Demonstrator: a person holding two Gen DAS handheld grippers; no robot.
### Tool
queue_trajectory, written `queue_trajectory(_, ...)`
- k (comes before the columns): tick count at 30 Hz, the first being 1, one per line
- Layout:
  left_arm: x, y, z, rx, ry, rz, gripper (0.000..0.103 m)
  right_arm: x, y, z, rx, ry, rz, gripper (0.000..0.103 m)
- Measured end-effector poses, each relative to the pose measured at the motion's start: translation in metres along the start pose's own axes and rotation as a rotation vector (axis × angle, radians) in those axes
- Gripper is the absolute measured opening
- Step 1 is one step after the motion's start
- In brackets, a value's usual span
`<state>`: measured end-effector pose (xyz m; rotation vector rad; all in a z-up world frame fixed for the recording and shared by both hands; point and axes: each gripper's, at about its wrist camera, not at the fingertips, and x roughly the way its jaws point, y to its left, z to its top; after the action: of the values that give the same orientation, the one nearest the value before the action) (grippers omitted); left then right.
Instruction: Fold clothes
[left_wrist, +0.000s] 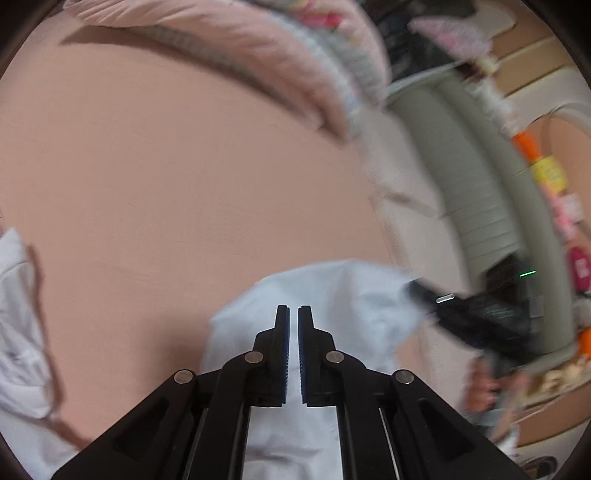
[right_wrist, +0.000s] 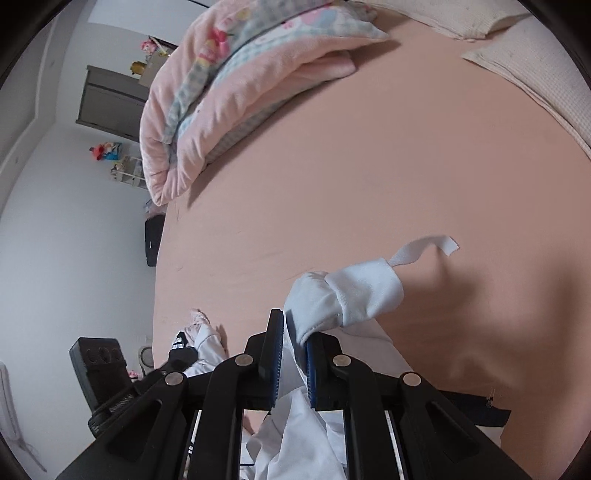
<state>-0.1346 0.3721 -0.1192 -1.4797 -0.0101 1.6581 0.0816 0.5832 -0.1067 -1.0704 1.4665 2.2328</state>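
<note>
The pale blue garment (right_wrist: 343, 295) was bunched up at the near edge of the bed, and the right gripper (right_wrist: 295, 328) had its fingers clamped on a fold of it, cloth pinched between the blue pads. A cuff-like end stuck out to the right with one little white strap (right_wrist: 424, 251) curling up off it. More white fabric (right_wrist: 295, 424) hung down below that gripper, so most of the piece was off the flat part of the sheet.

From the left wrist view, the left gripper (left_wrist: 293, 310) sat over the same light blue cloth (left_wrist: 332, 295) with its fingers nearly together, a thin gap between the pads. Couldn't tell if anything was actually caught in there; that view was pretty motion-blurred. Another patch of white cloth (left_wrist: 18, 314) lay at the far left edge of that view.

The pink bed sheet (right_wrist: 369, 166) was wide open in the middle, lots of bare room out to the far side. One folded pink blanket (right_wrist: 229, 92) with a cartoon print sat at the far left edge of the mattress, and two cream pillows (right_wrist: 535, 74) were at the far right corner. Beyond the left edge of the bed there was a grey cabinet (right_wrist: 110, 99) against the wall and one black boxy thing (right_wrist: 99, 369) near the floor.
</note>
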Motion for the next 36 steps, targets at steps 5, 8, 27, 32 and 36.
queue_trajectory(5,0.034,0.023,-0.005,-0.028,0.127,0.148,0.011,-0.01,0.0,-0.012,-0.04,-0.006,-0.051,0.009)
queue_trajectory(8,0.047,0.036,-0.009,-0.066,0.162,0.117,0.011,-0.017,-0.011,-0.013,-0.028,-0.005,-0.054,0.009)
queue_trajectory(27,0.075,0.081,-0.023,-0.264,0.201,0.011,0.06,-0.003,0.006,-0.015,-0.145,0.082,-0.44,0.072)
queue_trajectory(32,0.074,0.081,-0.028,-0.263,0.158,-0.045,0.06,0.021,0.022,-0.02,-0.147,0.141,-0.409,0.073)
queue_trajectory(36,0.072,0.076,-0.033,-0.229,0.122,-0.059,0.041,0.055,0.029,-0.025,-0.161,0.224,-0.396,0.073)
